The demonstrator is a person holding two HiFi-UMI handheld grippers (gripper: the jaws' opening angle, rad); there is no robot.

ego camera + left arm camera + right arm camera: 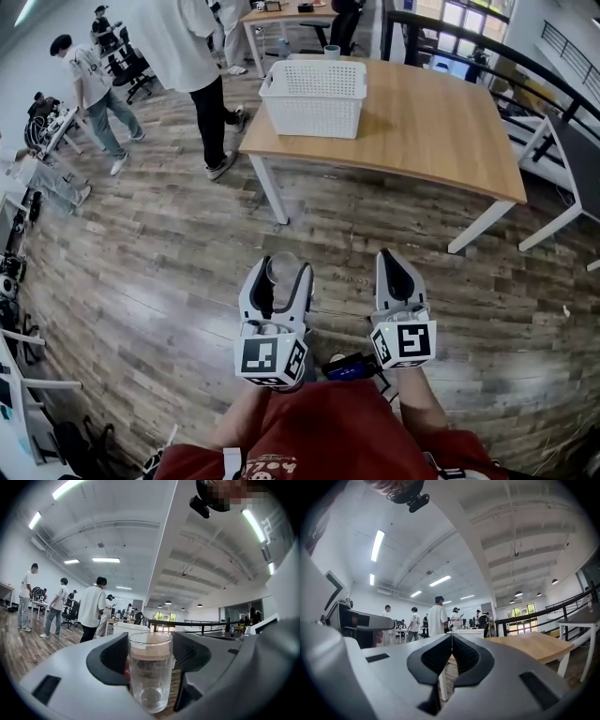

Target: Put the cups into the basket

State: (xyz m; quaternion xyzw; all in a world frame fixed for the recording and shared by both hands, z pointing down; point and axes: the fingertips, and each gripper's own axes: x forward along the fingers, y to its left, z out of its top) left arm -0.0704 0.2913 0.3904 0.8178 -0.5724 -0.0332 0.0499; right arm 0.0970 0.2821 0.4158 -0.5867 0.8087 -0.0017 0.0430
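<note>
glass cup [150, 672] is clamped upright in the left tool [281, 274], presumably for carriage to the far basket [314, 98], the right tool [394, 264] closed empty.

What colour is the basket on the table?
The basket is white with tiny holes, clearest in the head view.

My left gripper [281, 274] and right gripper [392, 259] are pale grey shells with black inner pads [433, 660], each carrying a black-and-white marker cube [270, 358]. I'm wearing a red shirt [319, 436] with white print.
</note>
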